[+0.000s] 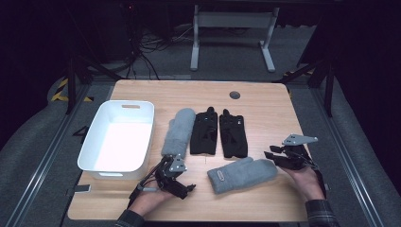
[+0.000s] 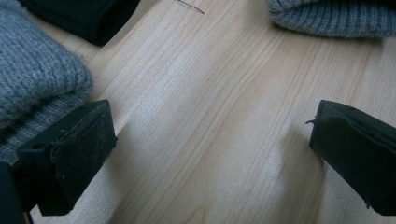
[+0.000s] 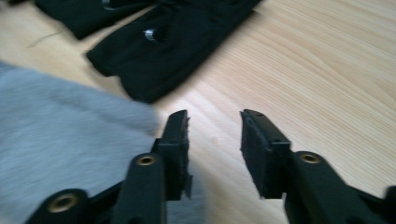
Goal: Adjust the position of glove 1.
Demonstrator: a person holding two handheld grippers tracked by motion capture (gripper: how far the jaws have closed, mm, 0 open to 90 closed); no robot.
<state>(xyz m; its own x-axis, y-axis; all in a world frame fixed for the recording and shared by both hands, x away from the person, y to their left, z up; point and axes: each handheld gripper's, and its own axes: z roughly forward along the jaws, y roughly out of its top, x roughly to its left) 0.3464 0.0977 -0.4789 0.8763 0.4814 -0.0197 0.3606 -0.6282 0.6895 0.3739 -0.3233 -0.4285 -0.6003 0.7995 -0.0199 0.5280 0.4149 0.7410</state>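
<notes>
Two grey knit mittens and two black gloves lie on the wooden table. One grey mitten (image 1: 179, 131) lies lengthwise beside the black gloves (image 1: 204, 132) (image 1: 233, 135). The other grey mitten (image 1: 241, 174) lies crosswise near the front. My left gripper (image 1: 182, 176) (image 2: 210, 135) is wide open over bare wood, its left jaw against the first mitten's cuff (image 2: 37, 88). My right gripper (image 1: 270, 155) (image 3: 215, 116) is open by a narrow gap, nothing between its jaws, at the tip of the crosswise mitten (image 3: 60, 140), with a black glove (image 3: 163, 42) just beyond.
A white plastic tub (image 1: 94, 142) stands empty at the table's left. A round cable hole (image 1: 234, 95) sits near the far edge. Bare wood lies to the right of the gloves and along the front edge.
</notes>
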